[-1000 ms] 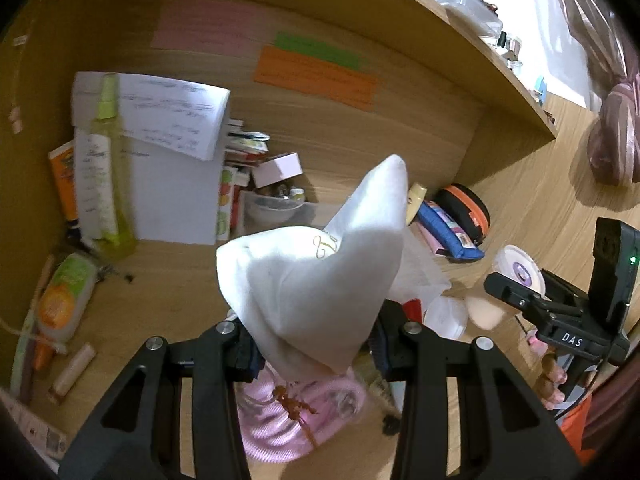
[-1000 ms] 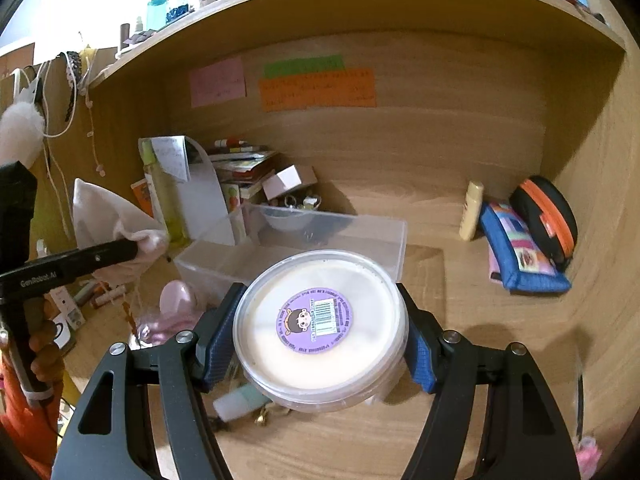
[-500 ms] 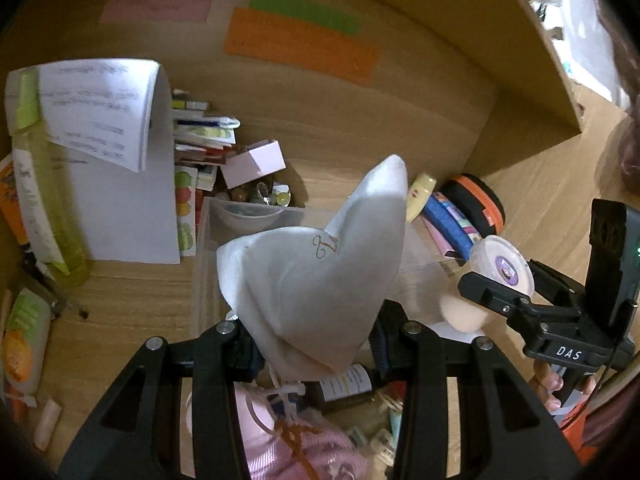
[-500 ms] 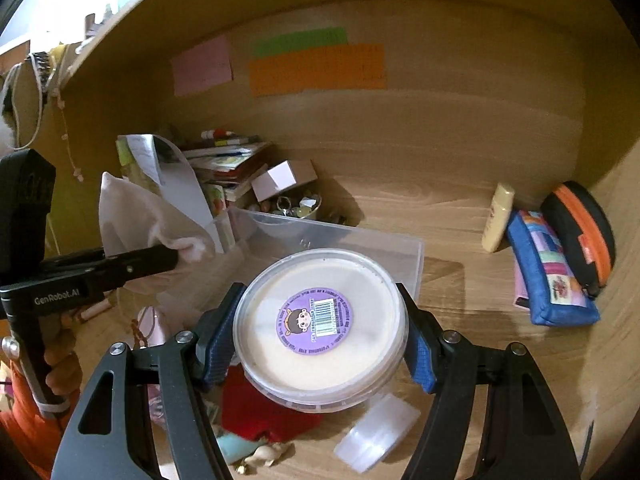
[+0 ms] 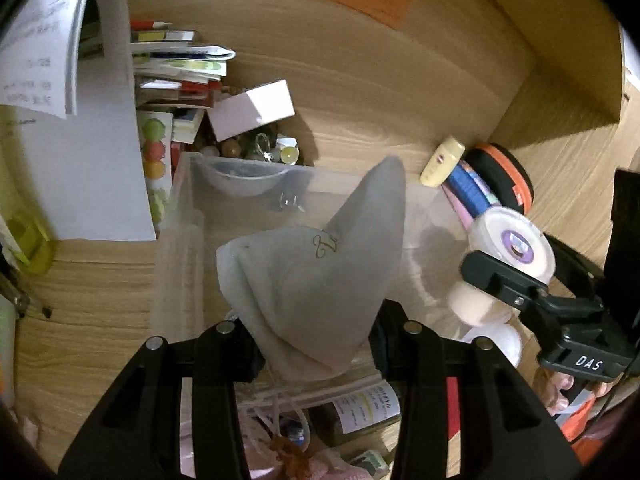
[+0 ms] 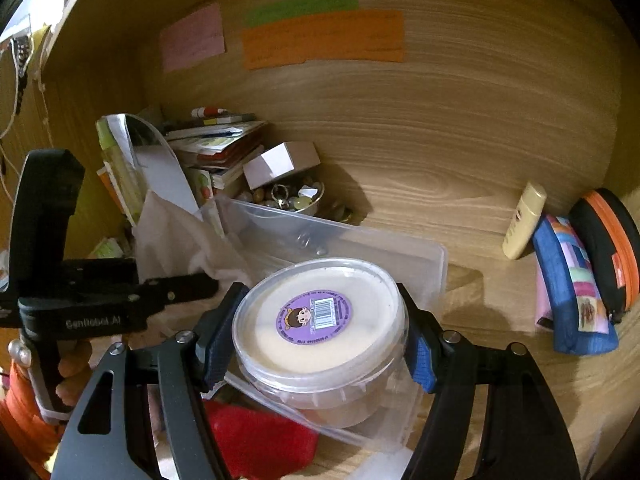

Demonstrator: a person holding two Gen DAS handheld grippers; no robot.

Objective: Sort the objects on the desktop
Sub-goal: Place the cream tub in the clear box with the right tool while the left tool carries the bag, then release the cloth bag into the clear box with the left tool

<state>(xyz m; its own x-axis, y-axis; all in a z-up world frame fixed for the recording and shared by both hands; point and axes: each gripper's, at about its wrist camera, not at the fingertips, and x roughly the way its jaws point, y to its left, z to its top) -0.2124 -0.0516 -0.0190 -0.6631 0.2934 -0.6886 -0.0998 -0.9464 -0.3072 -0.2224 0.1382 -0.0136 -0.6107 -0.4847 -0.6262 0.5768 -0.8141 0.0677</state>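
Two grips: our left gripper (image 5: 316, 344) pinches a white cloth pouch (image 5: 316, 280), our right gripper (image 6: 316, 344) clamps a barcode-stickered round tub (image 6: 320, 332). We read "DAS" only in the left view, "GenRobot.AI" only in the right.

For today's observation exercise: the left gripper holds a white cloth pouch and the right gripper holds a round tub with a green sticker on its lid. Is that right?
Not quite. The sticker on the round tub is purple, as the right wrist view shows. The right gripper does hold it, and the left gripper holds the white cloth pouch.

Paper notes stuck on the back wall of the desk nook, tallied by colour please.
Pink note: 1
Green note: 1
Orange note: 1
Total: 3
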